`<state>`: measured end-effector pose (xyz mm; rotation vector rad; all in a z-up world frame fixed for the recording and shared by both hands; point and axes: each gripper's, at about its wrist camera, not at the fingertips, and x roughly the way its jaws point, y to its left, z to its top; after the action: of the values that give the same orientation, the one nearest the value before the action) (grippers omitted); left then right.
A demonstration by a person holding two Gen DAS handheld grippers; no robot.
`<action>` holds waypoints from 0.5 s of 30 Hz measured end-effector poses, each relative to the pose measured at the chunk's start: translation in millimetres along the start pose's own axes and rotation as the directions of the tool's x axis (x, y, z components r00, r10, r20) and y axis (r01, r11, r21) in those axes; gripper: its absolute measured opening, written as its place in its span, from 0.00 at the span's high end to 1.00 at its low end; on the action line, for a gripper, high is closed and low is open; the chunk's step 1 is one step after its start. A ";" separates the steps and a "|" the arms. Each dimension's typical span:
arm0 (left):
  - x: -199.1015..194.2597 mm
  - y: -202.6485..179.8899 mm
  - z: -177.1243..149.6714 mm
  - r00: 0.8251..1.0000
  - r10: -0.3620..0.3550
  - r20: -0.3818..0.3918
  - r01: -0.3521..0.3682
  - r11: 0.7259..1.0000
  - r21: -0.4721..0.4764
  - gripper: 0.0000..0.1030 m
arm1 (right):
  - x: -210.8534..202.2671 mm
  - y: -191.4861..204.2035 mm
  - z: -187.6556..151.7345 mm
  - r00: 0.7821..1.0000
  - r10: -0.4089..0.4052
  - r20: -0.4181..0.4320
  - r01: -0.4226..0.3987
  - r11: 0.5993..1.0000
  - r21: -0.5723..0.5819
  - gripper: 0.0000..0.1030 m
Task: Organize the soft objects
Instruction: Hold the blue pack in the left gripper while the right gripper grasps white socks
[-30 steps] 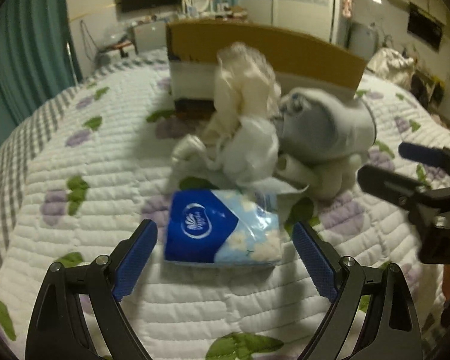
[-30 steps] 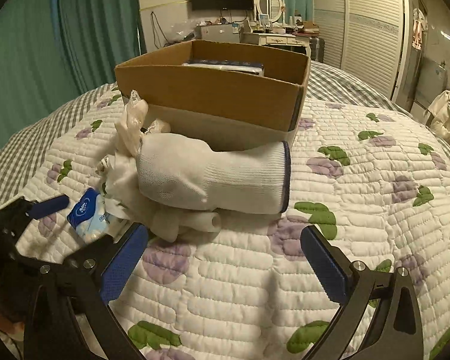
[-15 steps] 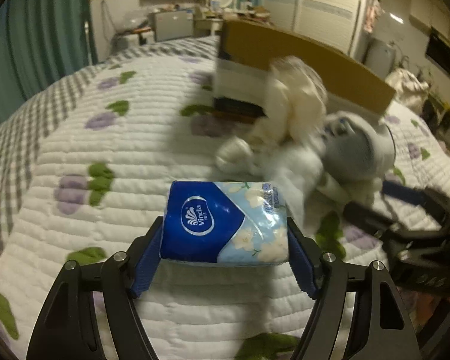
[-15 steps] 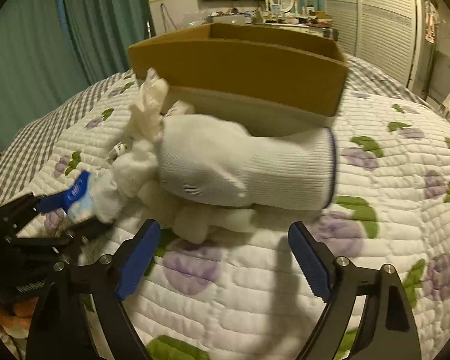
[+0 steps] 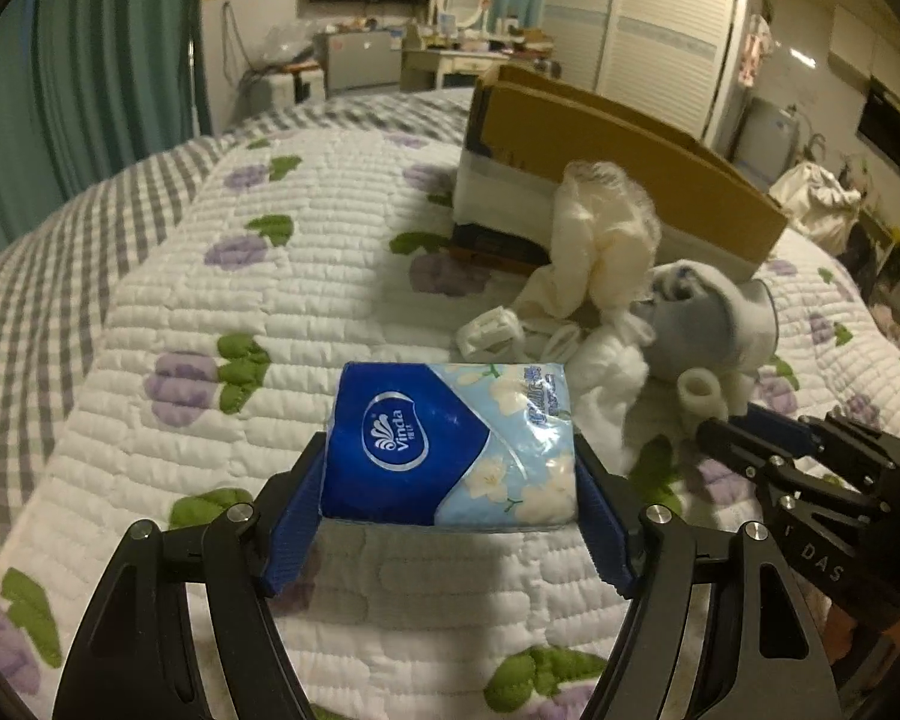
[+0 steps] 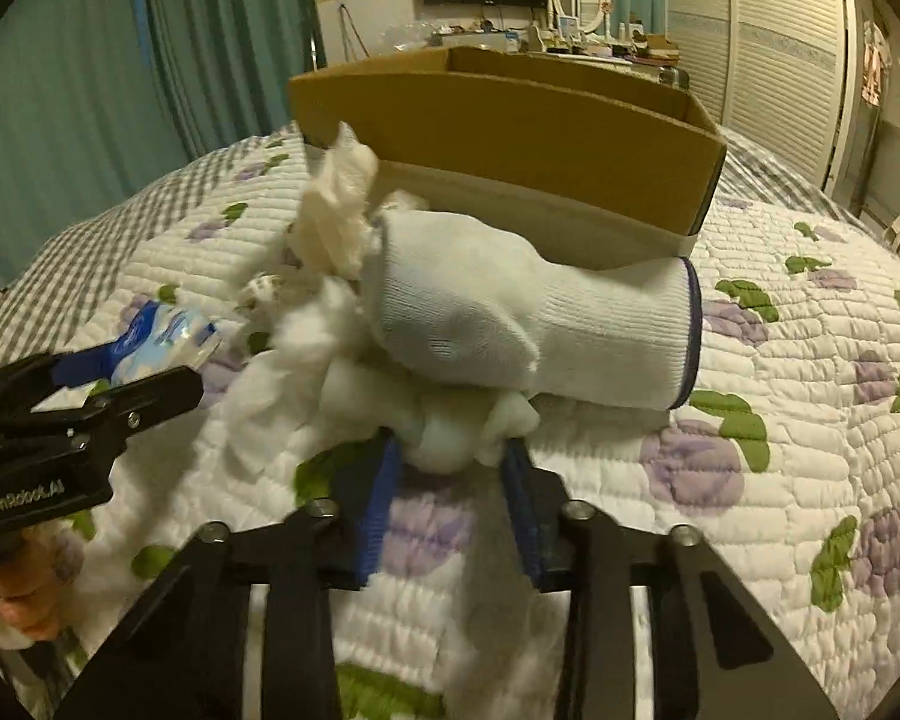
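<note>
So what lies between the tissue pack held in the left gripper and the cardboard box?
In the left wrist view, bare quilt on the direct line from tissue pack to cardboard box; the white soft pile sits just right of it.

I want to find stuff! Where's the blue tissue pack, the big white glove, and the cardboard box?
tissue pack (image 5: pixel 414 450): left wrist view, on its dark blue logo panel.
white glove (image 6: pixel 570 330): right wrist view, on its knitted palm.
cardboard box (image 6: pixel 510 132): right wrist view, on its brown front wall.

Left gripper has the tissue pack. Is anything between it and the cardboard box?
Yes. The glove pile lies on the quilt between the tissue pack and the box, against its near wall.
</note>
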<state>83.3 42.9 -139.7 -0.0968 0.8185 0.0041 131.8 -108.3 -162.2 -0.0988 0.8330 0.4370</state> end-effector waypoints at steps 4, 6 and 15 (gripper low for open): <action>-15.5 -4.4 -0.3 1.000 0.001 0.017 -0.001 1.000 0.001 0.28 | -16.0 0.8 -4.8 1.000 0.020 0.011 -0.020 1.000 0.008 0.93; -23.6 -7.2 -0.7 1.000 -0.005 0.026 0.005 1.000 -0.001 0.28 | -30.1 0.2 -5.6 0.999 0.012 0.031 -0.012 1.000 0.004 1.00; -53.9 -21.2 -9.0 0.998 -0.010 0.059 0.010 1.000 0.006 0.28 | -67.3 -5.2 -13.9 0.996 0.057 0.075 -0.060 0.998 0.034 0.98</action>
<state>40.8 22.8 -104.7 -0.0945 0.7586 -0.0048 84.6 -139.2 -122.6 -0.0245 0.7724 0.4778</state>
